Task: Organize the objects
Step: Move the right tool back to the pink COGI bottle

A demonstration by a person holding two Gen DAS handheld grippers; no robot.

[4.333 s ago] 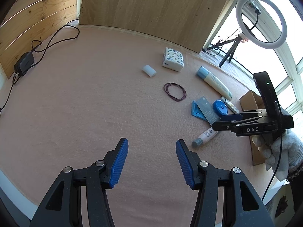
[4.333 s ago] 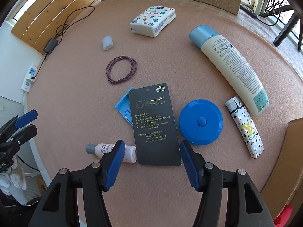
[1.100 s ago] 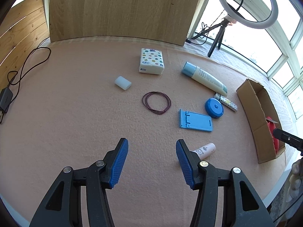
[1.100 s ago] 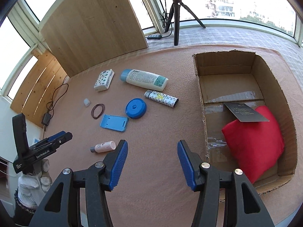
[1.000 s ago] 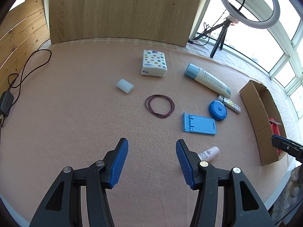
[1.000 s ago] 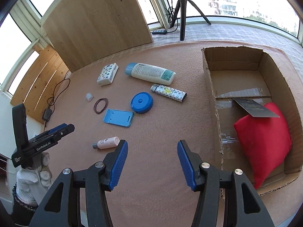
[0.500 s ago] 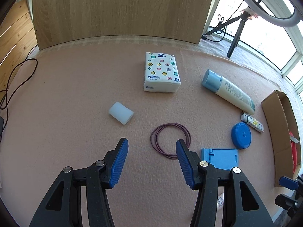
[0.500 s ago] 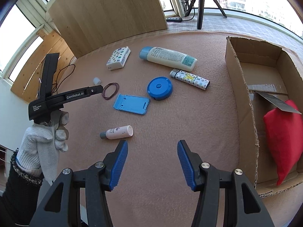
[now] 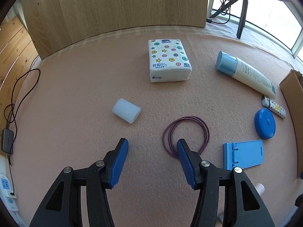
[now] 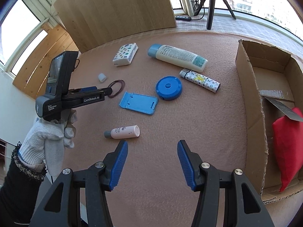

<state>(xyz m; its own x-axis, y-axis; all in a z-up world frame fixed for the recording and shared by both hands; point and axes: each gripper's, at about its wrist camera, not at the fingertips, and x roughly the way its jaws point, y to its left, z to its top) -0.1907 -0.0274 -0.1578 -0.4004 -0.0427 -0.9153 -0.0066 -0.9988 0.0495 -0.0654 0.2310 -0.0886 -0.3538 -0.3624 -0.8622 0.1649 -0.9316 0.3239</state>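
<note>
Thin purple rubber loops (image 9: 186,133) flat on pink bench (image 9: 75,94), low middle of frame. Left hand-held gripper (image 9: 152,160) wide open, empty, one tip over them. Could slip free, too thin to pinch. Right hand-held gripper (image 10: 152,165) open, empty too.

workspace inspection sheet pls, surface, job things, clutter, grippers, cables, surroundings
surface: pink felt mat, flat.
job's things: tissue pack, lotion bottle, hair ties, blue stand, small bottle loose on mat; cardboard box holds red pouch.
clutter: nothing seen.
grippers: left gripper open over hair ties; right gripper open, empty.
cables: black cord at mat's edge.
surroundings: wood panel, tripod.
</note>
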